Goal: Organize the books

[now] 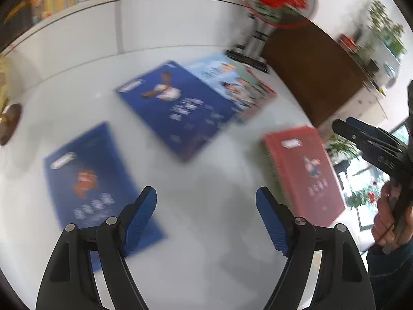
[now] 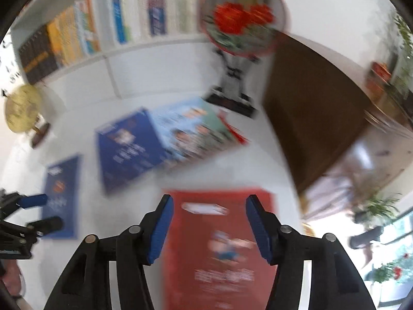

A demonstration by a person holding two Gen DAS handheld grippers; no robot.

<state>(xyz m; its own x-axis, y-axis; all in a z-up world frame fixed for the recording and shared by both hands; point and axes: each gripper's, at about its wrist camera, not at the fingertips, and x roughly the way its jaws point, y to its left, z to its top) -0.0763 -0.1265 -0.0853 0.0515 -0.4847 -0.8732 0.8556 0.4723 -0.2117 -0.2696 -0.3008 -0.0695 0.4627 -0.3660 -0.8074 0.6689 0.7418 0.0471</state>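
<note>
Across the middle of the left wrist view, 4 books lie flat and face up on the white table (image 1: 196, 222), scattered rather than stacked, which reads as the loose lot the task wants gathered. A blue book (image 1: 90, 188) sits at lower left, its near corner passing under the left finger of the left gripper (image 1: 206, 201). A second blue book (image 1: 180, 108) lies at centre, overlapping a light, illustrated book (image 1: 237, 82) toward the upper right. A red book (image 1: 304, 173) lies at right, apart from the others.

Both tools are released. The left gripper's blue pads stand well apart over bare table with nothing between them. In the right wrist view the right gripper (image 2: 209, 214) hangs above the red book (image 2: 222, 253), jaws spread to either side of its cover without pressing on it; I judge this book the likeliest next pick, since the tool is lined up over it. At the right edge of the left view, a hand (image 1: 389, 219) holds the right gripper's handle.

Along the top of both views a shelf of upright books (image 2: 103, 31) runs behind the table, probably where the loose ones belong. A round ornament with red flowers (image 2: 242, 18) stands on a dark base at upper right.

Motion blur smears every cover, so titles and artwork are unreadable. The red book's lower edge is cut off by the frame in the right view. Whether the light book rests on another is unclear, though a red edge shows beneath it.
</note>
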